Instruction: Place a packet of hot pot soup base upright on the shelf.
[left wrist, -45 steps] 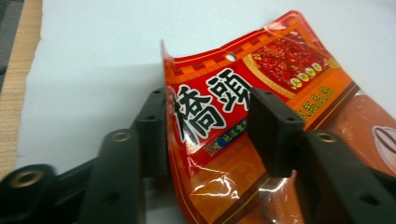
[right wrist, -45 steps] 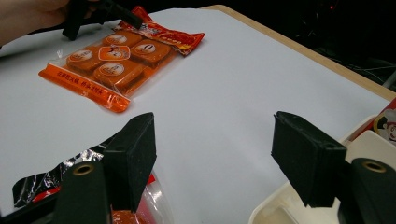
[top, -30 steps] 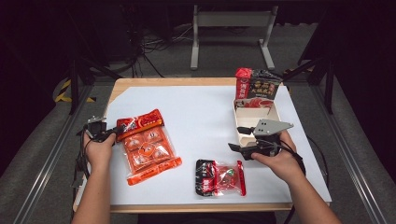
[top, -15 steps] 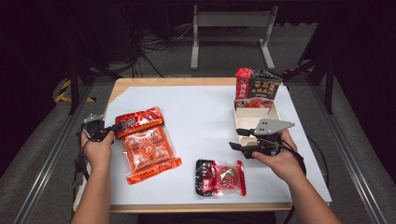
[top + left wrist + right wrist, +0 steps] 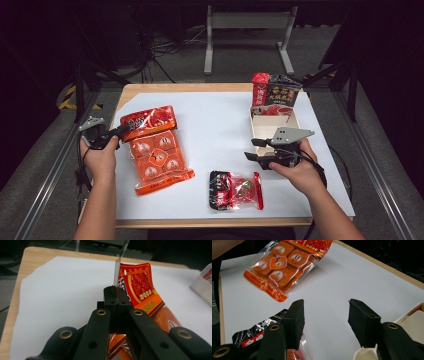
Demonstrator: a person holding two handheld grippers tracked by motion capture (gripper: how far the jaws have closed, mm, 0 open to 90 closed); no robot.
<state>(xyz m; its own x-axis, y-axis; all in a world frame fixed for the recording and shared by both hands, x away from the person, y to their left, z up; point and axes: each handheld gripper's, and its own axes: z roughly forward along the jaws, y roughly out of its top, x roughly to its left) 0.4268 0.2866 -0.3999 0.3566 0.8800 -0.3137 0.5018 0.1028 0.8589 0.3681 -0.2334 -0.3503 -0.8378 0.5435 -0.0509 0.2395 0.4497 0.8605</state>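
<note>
An orange packet of several square blocks [image 5: 156, 155] lies on the left of the white sheet, its red top end [image 5: 148, 121] lifted off the table. My left gripper [image 5: 118, 132] is shut on that packet's left top edge [image 5: 117, 277]; the printed red panel [image 5: 136, 285] bends away to the right of the jaws. My right gripper [image 5: 256, 149] hovers open over the sheet beside the white box [image 5: 262, 131], nothing between its fingers [image 5: 295, 320]. A small red and black packet [image 5: 236, 190] lies just below and left of it, seen under the left jaw [image 5: 257, 337].
Inside the white box's far end stand a red packet [image 5: 259, 90] and a black packet [image 5: 281, 94]. The white sheet [image 5: 215, 130] covers most of the wooden table [image 5: 150, 89]. The box's rim [image 5: 412, 312] sits beside my right jaw. Dark floor and metal frames surround the table.
My left gripper has pulled the orange packet's top end a little to the left and raised it. The right gripper has stayed open in nearly the same place.
</note>
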